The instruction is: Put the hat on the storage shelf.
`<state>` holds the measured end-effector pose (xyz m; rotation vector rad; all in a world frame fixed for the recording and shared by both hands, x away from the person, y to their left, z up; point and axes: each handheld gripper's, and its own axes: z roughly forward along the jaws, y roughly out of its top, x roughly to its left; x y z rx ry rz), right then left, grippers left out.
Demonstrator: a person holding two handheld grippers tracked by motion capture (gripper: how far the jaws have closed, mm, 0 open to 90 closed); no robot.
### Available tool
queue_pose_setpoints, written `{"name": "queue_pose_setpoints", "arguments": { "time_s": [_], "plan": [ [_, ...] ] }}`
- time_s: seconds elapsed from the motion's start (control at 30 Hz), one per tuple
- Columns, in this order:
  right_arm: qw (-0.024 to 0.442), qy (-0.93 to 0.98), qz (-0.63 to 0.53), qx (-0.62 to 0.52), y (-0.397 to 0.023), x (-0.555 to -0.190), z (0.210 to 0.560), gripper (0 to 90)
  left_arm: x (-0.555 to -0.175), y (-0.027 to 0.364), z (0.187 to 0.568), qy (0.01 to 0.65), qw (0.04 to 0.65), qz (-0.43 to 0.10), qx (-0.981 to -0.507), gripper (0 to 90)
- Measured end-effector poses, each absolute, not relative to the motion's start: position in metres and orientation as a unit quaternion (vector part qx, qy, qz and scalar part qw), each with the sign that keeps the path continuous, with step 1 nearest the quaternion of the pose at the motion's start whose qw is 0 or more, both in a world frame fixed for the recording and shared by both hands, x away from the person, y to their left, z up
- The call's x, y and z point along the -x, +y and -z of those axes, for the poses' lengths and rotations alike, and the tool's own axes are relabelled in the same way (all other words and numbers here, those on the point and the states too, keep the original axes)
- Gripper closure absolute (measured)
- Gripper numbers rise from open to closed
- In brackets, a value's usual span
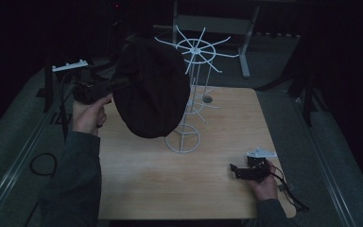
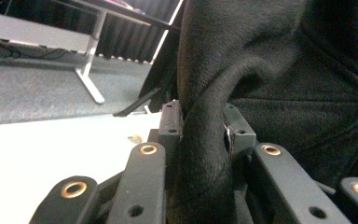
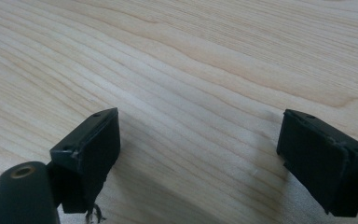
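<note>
A black fabric hat (image 1: 152, 90) hangs in the air in front of a white wire rack (image 1: 194, 75) that stands on the wooden table (image 1: 170, 179). My left gripper (image 1: 118, 85) is raised at the hat's left edge and is shut on a fold of the hat (image 2: 205, 140), which runs up between its jaws. My right gripper (image 1: 236, 170) rests low on the table at the right front. Its jaws stand wide apart with bare wood (image 3: 196, 116) between them, and the left fingertip (image 3: 98, 140) shows close to the surface.
The rack has a spoked ring at its top (image 1: 196, 47) and a ring base (image 1: 183, 139). A hole (image 1: 207, 99) sits in the table behind the rack. A metal desk leg (image 1: 246, 52) stands beyond the far edge. Cables (image 1: 288, 189) trail from the right gripper.
</note>
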<state>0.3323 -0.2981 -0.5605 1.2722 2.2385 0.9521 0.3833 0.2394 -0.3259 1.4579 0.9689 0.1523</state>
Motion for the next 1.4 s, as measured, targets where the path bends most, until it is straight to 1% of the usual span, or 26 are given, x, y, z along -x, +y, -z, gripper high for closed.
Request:
{"name": "queue_pose_setpoints", "arguments": {
  "time_s": [0.3, 0.47, 0.6, 0.83, 1.07, 1.23, 1.4],
  "plan": [
    [0.198, 0.799, -0.340, -0.454, -0.298, -0.332, 0.561, 13.1, -0.390, 0.234, 0.332, 0.442, 0.618, -0.063, -0.647, 70.8],
    [0.198, 0.799, -0.341, -0.454, -0.298, -0.332, 0.561, 13.1, -0.392, 0.232, 0.334, 0.441, 0.622, -0.058, -0.644, 68.7],
    [0.198, 0.800, -0.340, -0.454, -0.298, -0.332, 0.561, 13.1, -0.392, 0.233, 0.335, 0.440, 0.626, -0.051, -0.642, 62.4],
    [0.198, 0.800, -0.340, -0.453, -0.298, -0.332, 0.561, 13.1, -0.391, 0.235, 0.334, 0.445, 0.623, -0.053, -0.642, 51.4],
    [0.198, 0.800, -0.341, -0.453, -0.298, -0.332, 0.561, 13.1, -0.387, 0.240, 0.333, 0.446, 0.619, -0.063, -0.643, 45.0],
    [0.198, 0.800, -0.341, -0.453, -0.298, -0.332, 0.561, 13.1, -0.385, 0.242, 0.333, 0.448, 0.615, -0.073, -0.645, 44.8],
    [0.198, 0.799, -0.340, -0.454, -0.298, -0.332, 0.561, 13.1, -0.380, 0.254, 0.339, 0.462, 0.623, -0.081, -0.625, 46.8]
  ]
}}
